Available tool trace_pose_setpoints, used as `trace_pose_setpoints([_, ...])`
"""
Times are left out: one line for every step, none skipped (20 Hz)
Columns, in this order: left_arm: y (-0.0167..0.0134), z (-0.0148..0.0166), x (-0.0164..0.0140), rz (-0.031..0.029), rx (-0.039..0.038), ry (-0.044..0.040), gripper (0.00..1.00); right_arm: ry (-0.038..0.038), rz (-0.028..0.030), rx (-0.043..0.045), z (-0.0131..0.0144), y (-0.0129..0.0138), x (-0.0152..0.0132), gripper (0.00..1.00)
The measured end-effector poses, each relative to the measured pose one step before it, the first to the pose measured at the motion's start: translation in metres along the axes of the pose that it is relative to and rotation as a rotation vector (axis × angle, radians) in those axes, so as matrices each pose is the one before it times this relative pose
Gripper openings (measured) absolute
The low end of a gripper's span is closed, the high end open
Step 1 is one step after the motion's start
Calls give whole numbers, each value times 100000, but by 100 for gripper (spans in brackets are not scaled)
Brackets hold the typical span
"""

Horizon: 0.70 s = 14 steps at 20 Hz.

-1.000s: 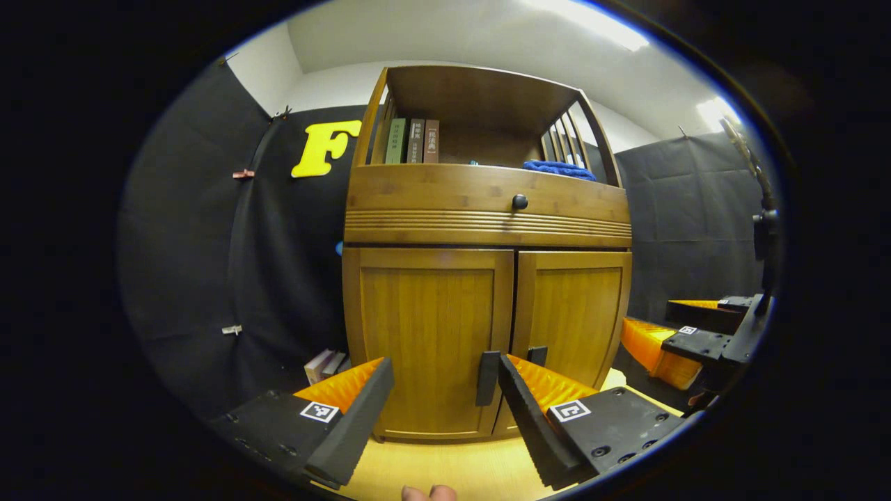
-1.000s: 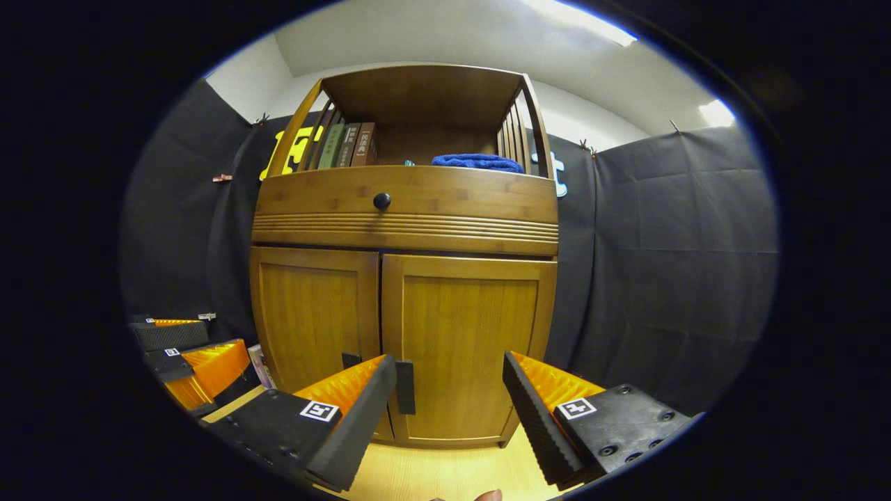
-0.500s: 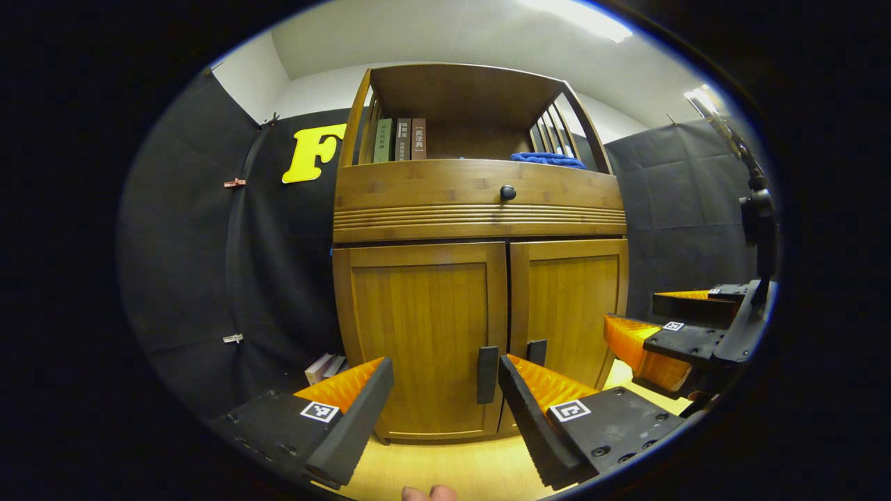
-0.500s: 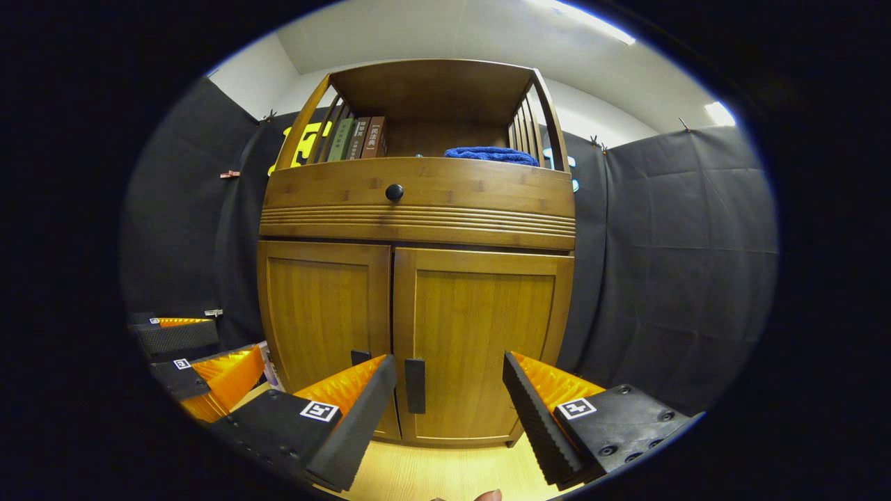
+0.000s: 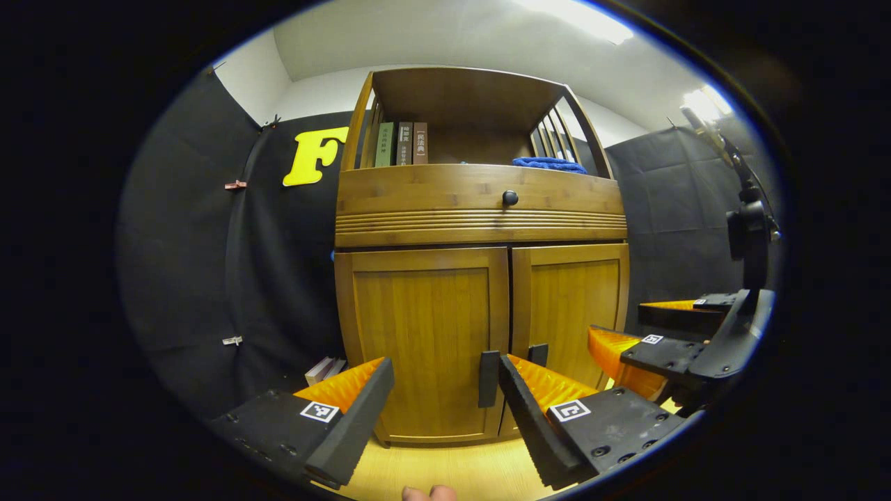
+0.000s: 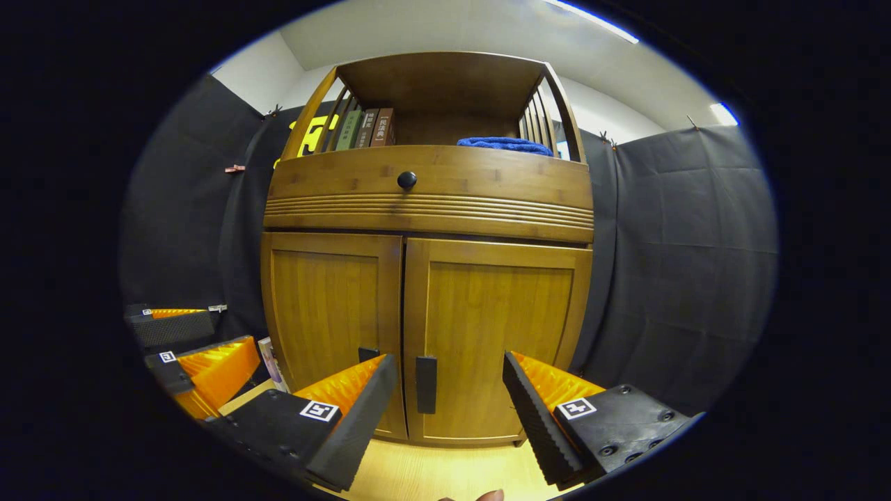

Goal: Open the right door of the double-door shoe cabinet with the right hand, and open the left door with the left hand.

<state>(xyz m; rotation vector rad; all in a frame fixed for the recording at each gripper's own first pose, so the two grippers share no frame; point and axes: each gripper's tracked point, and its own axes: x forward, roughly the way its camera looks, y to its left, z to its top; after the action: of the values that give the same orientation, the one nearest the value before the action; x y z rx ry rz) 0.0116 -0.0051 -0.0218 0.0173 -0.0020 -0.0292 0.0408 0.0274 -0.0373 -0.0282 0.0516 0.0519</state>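
Both doors (image 6: 487, 334) shut | right tongs (image 6: 449, 407) spread, before right handle (image 6: 425, 384)

Partly hidden behind own orange fingers: right door handle (image 5: 537, 353) and left door handle (image 6: 368, 353); spine text on shelf books (image 5: 402, 143) too small to tell; floor books (image 5: 324, 369) half concealed.

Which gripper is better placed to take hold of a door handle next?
Right. The right door's handle lies between the open right gripper's fingers; the left door's handle sits beside the left gripper's finger.
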Motion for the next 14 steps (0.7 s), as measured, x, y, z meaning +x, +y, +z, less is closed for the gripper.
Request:
trace_pose_setpoints([176,113,-47,-25,-469,-397,93,-689,94,789,96,177,594,98])
trace_pose_setpoints([130,-88,-60,54,-422,-209,93,-463,903,618,43,405,614,98])
trace_pose_setpoints([238,-9,-29,182,-344,189,94,-310,460,213,-150,314,809,98])
trace_pose_setpoints([196,9,-59,-28,-307,20,95,-92,516,456,-289,96,850,97])
trace_pose_setpoints([289,109,-6,236,-29,-138,96,129,471,1301,-418,94,694,98])
trace_pose_setpoints([431,10,73,121,55,-448,94,804,1382,2793,-856,314,713,97])
trace_pose_setpoints([310,164,-25,246,240,-477,93,780,647,2920,-741,131,680,98])
trace_pose_setpoints([335,155,58,302,177,-633,94,1163,339,1945,-943,-67,741,98])
trace_pose_setpoints([208,107,31,205,-152,-404,94,1186,-979,777,-1087,-384,708,99])
trace_pose_setpoints([37,-139,-75,139,-211,4,96,1146,-935,177,-1017,-252,934,100])
trace_pose_setpoints([140,-106,-21,228,10,292,96,1160,-838,-172,-1002,-256,888,100])
trace_pose_setpoints([173,-166,-52,229,169,546,95,1598,-1023,-27,-1186,-204,939,98])
trace_pose_setpoints([208,-116,-32,396,192,440,95,2009,-667,280,-1046,-82,883,98])
trace_pose_setpoints([149,-168,-145,276,148,456,95,2095,-252,-516,-1180,-50,821,98])
